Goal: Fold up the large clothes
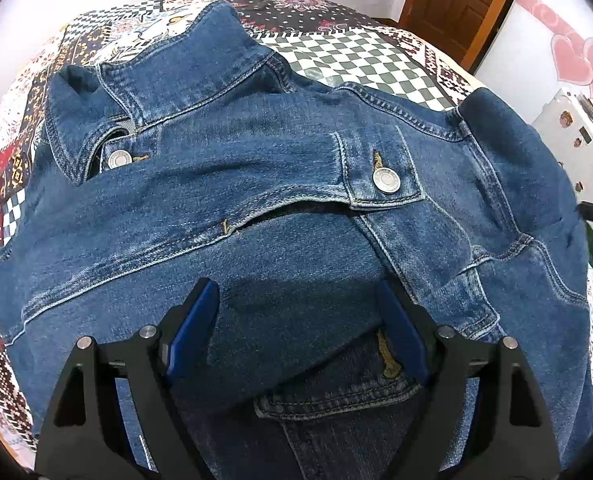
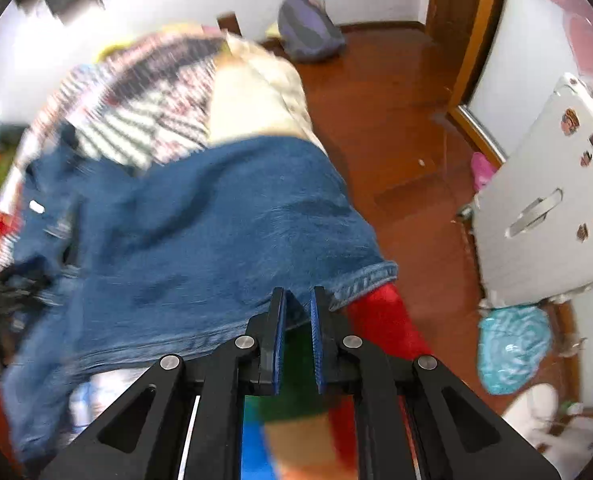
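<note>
The denim jacket lies on the patchwork quilt; left gripper jaws spread wide over it; right gripper jaws pressed together, holding nothing.

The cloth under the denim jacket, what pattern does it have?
A patchwork of black-and-white checks and floral prints, on the cloth beneath the jacket; clearest in the left wrist view.

One denim jacket lies on one patchwork bedcover; two metal buttons show on the jacket, one by its collar, one on its pocket flap; two grippers work over it, left and right.
</note>
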Tool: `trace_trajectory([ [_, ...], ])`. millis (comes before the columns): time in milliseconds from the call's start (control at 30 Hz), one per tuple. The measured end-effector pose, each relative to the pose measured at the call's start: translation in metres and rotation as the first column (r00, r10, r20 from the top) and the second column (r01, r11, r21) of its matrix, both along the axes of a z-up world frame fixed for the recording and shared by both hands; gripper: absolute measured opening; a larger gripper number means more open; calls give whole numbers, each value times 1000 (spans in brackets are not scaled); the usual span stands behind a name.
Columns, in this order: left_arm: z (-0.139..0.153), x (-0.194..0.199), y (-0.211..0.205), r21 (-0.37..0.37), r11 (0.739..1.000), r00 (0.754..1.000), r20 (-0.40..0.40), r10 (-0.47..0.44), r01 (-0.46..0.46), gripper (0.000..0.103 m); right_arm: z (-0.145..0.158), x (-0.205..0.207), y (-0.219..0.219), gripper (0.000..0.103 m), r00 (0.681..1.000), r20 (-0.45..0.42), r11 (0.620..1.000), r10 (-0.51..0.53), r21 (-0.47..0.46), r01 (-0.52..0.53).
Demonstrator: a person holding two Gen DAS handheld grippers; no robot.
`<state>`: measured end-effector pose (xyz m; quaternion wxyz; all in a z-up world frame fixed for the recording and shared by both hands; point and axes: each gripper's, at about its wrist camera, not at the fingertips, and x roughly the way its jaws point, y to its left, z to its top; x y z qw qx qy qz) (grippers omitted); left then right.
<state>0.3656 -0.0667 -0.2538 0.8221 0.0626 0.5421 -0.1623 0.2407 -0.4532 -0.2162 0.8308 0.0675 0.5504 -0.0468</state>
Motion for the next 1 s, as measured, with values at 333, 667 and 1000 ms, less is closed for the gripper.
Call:
trace_trajectory([
  [333, 3, -2, -1, -2, 1000, 1000, 14, -8, 8, 82, -2, -20, 2, 100, 999, 52, 946, 7, -324, 10],
  [667, 51, -15, -10, -109, 993, 996, 79, -32, 40, 82, 3, -30, -67, 90, 966, 73, 888, -247, 416, 195],
  [1000, 71, -25, -19, -104, 994, 992, 123, -25, 38, 82, -57, 5, -84, 63, 933, -45, 745, -358, 588, 314],
])
